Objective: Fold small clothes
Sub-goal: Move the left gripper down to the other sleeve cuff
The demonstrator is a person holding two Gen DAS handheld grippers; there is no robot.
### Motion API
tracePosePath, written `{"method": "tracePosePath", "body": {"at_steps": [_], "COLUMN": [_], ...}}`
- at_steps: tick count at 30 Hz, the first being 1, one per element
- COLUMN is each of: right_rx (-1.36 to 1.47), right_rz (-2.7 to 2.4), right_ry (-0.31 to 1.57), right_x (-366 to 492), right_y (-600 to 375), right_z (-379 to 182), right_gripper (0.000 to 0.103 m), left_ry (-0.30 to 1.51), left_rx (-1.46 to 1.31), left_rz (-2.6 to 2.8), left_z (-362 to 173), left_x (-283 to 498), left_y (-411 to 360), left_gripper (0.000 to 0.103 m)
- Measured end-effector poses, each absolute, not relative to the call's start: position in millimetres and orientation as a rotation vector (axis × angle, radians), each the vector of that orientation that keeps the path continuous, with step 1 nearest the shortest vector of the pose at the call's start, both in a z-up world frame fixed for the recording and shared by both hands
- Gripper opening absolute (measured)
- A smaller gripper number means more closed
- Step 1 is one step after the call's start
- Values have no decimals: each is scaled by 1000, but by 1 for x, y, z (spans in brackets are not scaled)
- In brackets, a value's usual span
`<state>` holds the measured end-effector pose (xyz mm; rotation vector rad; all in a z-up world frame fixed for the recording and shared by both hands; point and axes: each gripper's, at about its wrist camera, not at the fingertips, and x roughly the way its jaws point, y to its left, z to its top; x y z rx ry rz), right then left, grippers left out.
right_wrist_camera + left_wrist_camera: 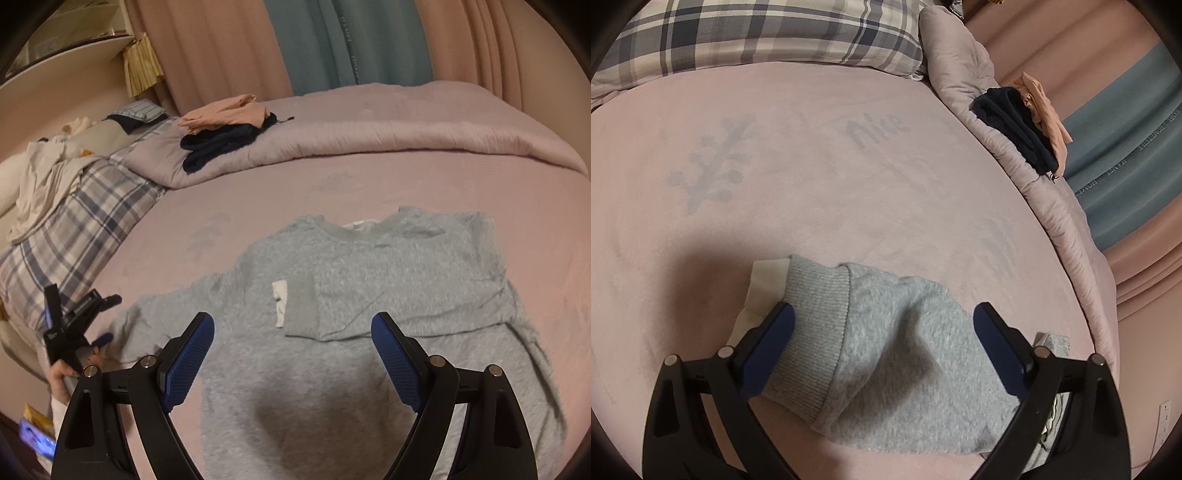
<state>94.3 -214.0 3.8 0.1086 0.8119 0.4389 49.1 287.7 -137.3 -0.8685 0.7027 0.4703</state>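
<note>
A grey sweatshirt (pixel 388 258) lies flat on the pink bed sheet (pixel 849 177), front up. One sleeve is folded across its chest, and its cuff (pixel 299 306) shows a white lining. The other sleeve (pixel 905 350) runs out to the side and ends in a ribbed cuff (pixel 812 332) with white lining. My left gripper (pixel 882 310) is open and straddles that sleeve near the cuff, one blue pad on each side. In the right wrist view the left gripper (pixel 75 328) sits at the sleeve's end, held by a hand. My right gripper (pixel 293 317) hangs open over the sweatshirt's lower body with nothing between its fingers.
A plaid pillow (pixel 74 229) lies at the head of the bed. A rolled quilt (pixel 369 125) runs along the far side and carries a stack of dark and peach folded clothes (pixel 221 136). Loose white clothes (pixel 44 173) lie beyond the pillow. Curtains (pixel 351 40) hang behind.
</note>
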Motion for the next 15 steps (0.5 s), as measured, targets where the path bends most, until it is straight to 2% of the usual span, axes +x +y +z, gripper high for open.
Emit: {"method": "tracePosePath", "body": {"at_steps": [15], "right_rx": [138], "right_rz": [402], "right_ry": [850], "right_x": [91], "right_y": [-224], "right_z": [-5], "right_gripper": [87], "left_ry": [686], "left_rx": [-999], "left_rz": [586], "left_z": [-140], "left_x": [10], "left_y": [318], "left_gripper": [92]}}
